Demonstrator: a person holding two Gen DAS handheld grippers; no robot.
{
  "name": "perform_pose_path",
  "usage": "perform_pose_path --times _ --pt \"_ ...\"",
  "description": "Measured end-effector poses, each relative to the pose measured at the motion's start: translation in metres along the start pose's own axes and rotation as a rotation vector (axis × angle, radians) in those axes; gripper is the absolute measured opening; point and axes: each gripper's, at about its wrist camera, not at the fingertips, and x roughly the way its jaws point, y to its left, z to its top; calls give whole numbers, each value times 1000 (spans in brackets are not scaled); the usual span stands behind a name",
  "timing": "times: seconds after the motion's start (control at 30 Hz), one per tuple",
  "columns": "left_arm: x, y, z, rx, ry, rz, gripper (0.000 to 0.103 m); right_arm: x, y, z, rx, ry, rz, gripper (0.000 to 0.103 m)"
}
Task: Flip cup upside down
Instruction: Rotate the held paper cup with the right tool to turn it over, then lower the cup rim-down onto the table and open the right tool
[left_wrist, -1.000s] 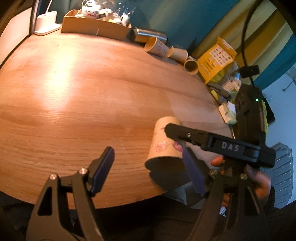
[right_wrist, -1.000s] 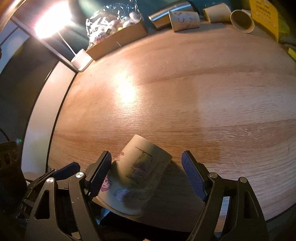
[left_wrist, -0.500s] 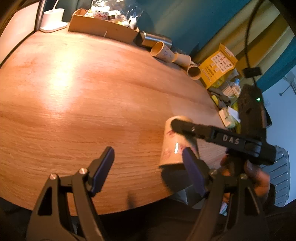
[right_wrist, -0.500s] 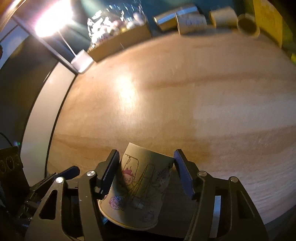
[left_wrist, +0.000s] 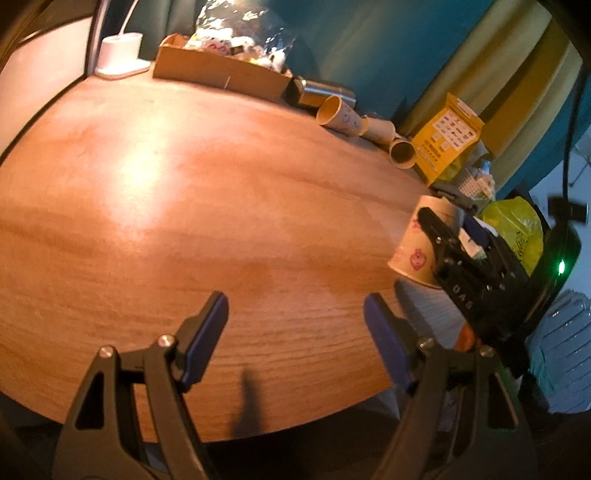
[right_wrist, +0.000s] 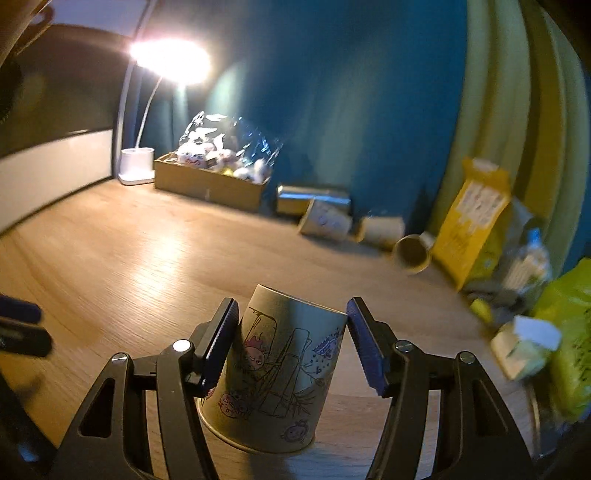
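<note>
A paper cup (right_wrist: 280, 373) with cartoon drawings is clamped between my right gripper's (right_wrist: 291, 343) blue pads, base up and rim down, slightly tilted, just above the wooden table (right_wrist: 129, 258). In the left wrist view the cup (left_wrist: 419, 243) hangs at the table's right edge in the right gripper (left_wrist: 448, 243), rim clear of the wood. My left gripper (left_wrist: 295, 328) is open and empty over the table's near edge.
At the back of the table lie three paper cups on their sides (left_wrist: 338, 114), a metal flask (left_wrist: 325, 94), a cardboard box of bagged items (left_wrist: 218, 72), a white lamp base (left_wrist: 120, 55) and a yellow packet (left_wrist: 448, 138). A yellow-green bag (right_wrist: 569, 332) sits at right.
My right gripper closed on the cup, lifted it and turned it from lying tilted to base up. It moved right, to the table's edge. My left gripper stayed open.
</note>
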Motion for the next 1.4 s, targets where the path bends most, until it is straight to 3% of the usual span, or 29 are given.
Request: perform_pose_path --times 0.37,0.9,0.97,1.0,1.13,1.4 --pt "-2 -10 -7 77 -56 77 77 -31 3 -42 -17 -75 -97 64" --pt "-4 -26 -17 127 -126 120 77 -49 -9 -53 50 -14 -37 64" --pt "-8 -30 -17 134 -140 119 77 -52 -11 -51 68 -13 -31 69" --pt "-10 -32 -17 162 -186 115 77 -55 -13 -49 85 -16 -24 71" --pt "-23 -47 -20 190 -247 101 77 -67 -24 -42 163 -12 -5 75" --pt "-51 -80 -35 283 -399 83 78 -103 -48 -32 257 -15 6 76"
